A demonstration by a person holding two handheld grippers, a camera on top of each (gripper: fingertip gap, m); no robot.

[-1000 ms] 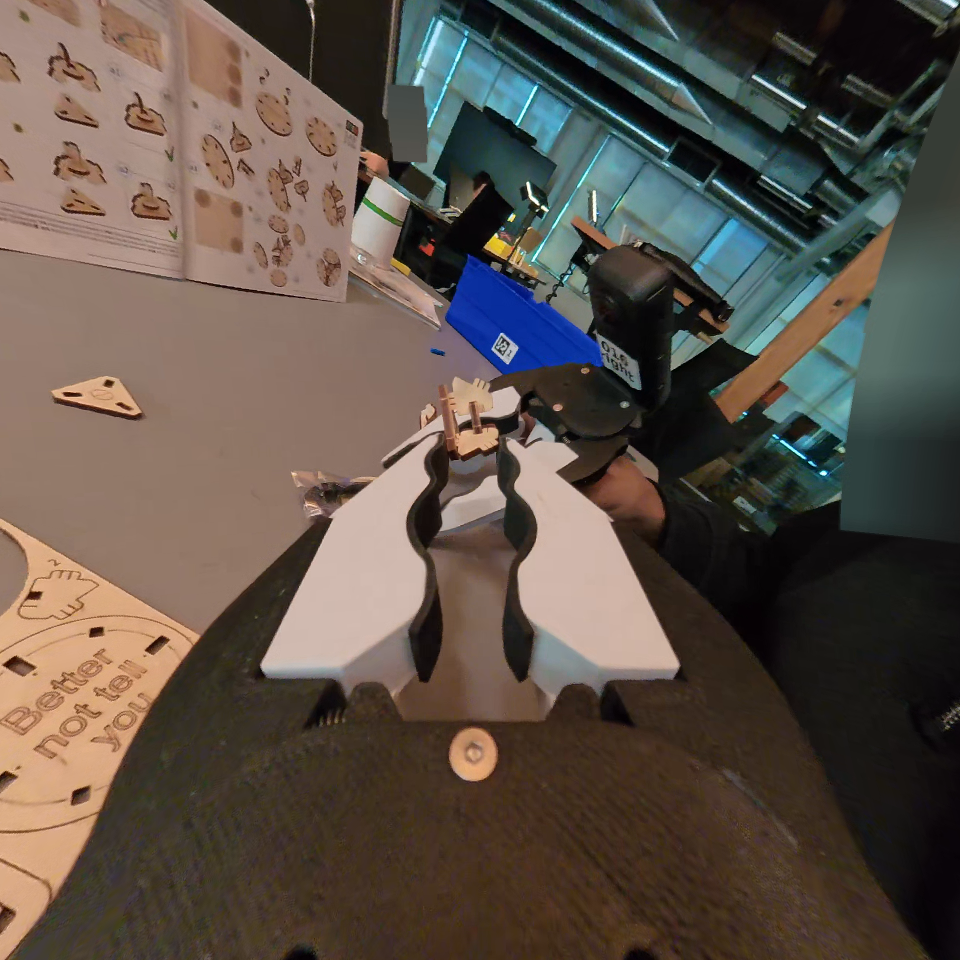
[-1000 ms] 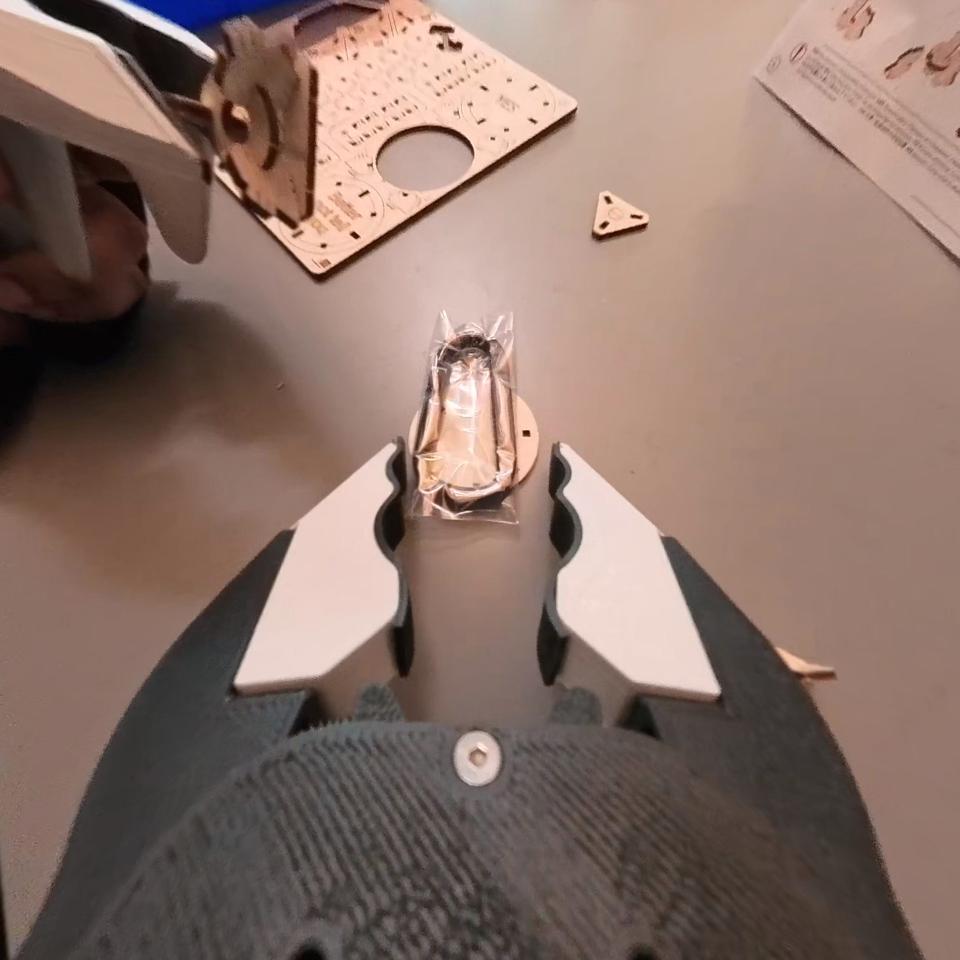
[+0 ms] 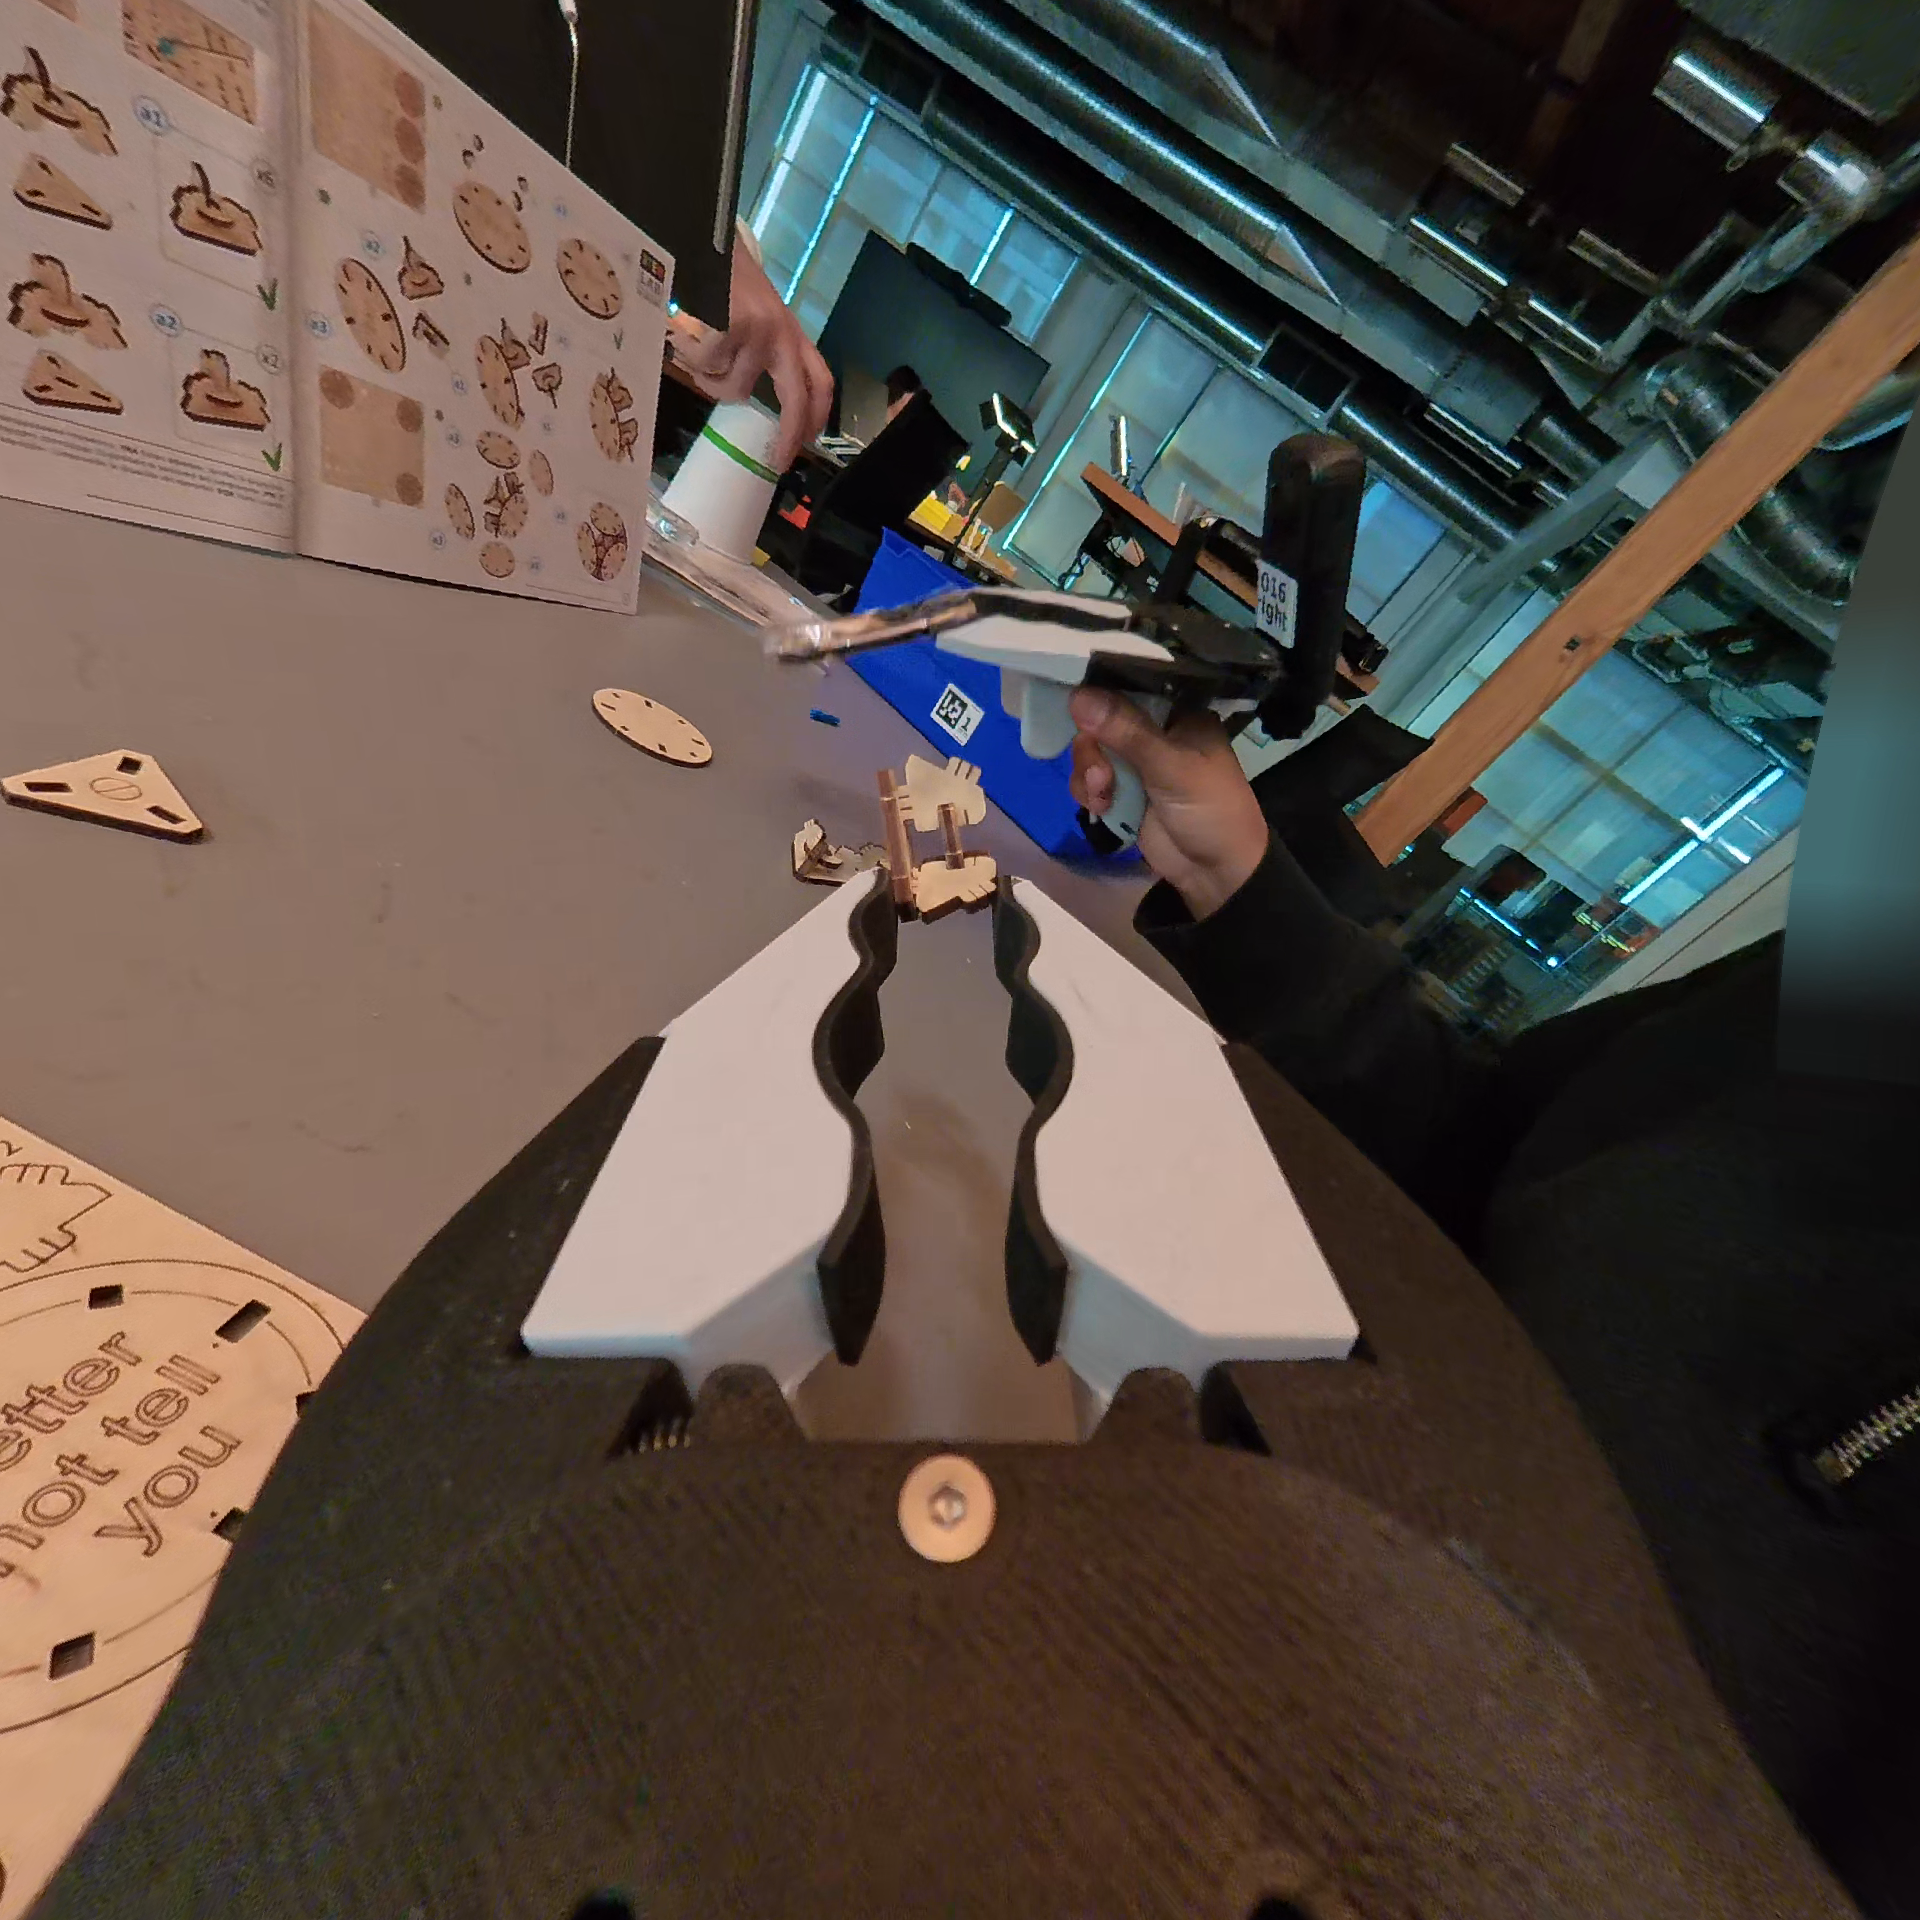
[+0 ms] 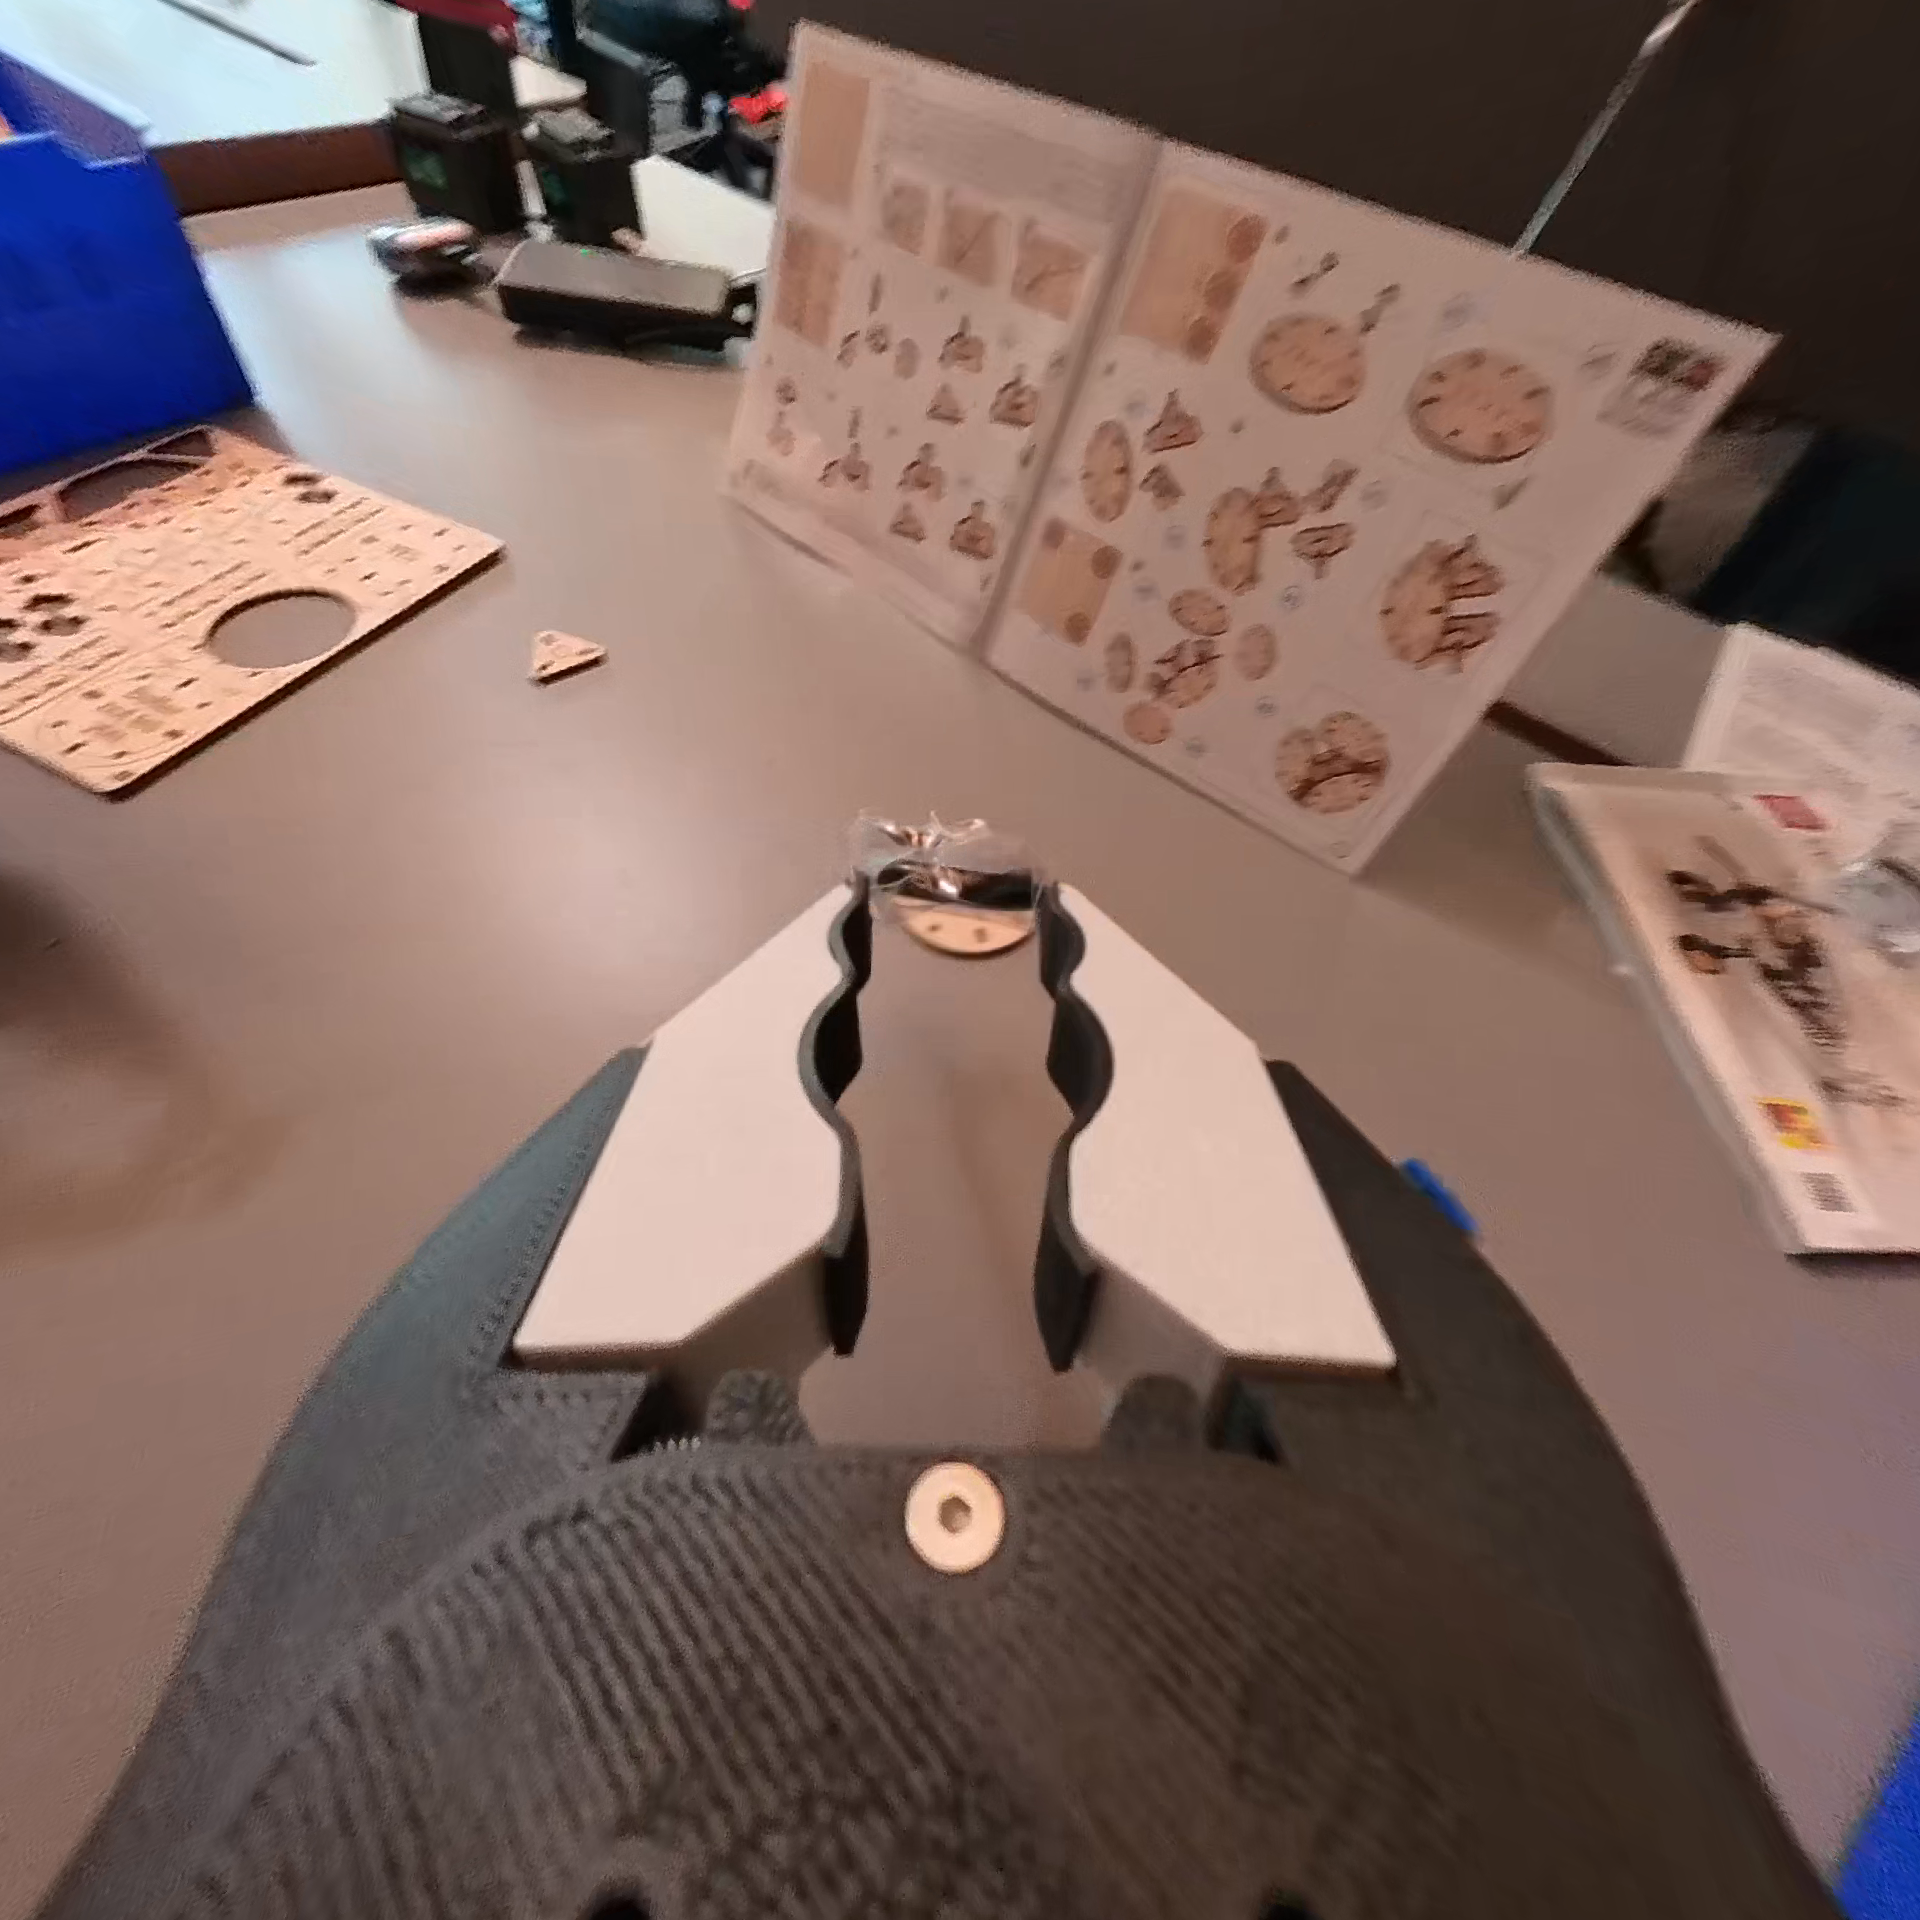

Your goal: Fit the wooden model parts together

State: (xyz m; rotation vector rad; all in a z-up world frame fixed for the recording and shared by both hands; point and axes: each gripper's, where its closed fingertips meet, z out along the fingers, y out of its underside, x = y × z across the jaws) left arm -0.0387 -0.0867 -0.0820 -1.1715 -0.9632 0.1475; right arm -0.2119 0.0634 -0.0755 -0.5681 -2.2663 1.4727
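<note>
The left tongs (image 3: 940, 883) pinch a small wooden assembly (image 3: 928, 831) at their tips. The right tongs (image 4: 954, 904) grip a clear bag (image 4: 935, 868), raised above the disc (image 3: 652, 726). The crinkly bag could slide free, being slick. The grey table (image 3: 416, 935) carries a booklet (image 4: 1195, 499) and cut sheet (image 4: 208, 582) in a workshop.
</note>
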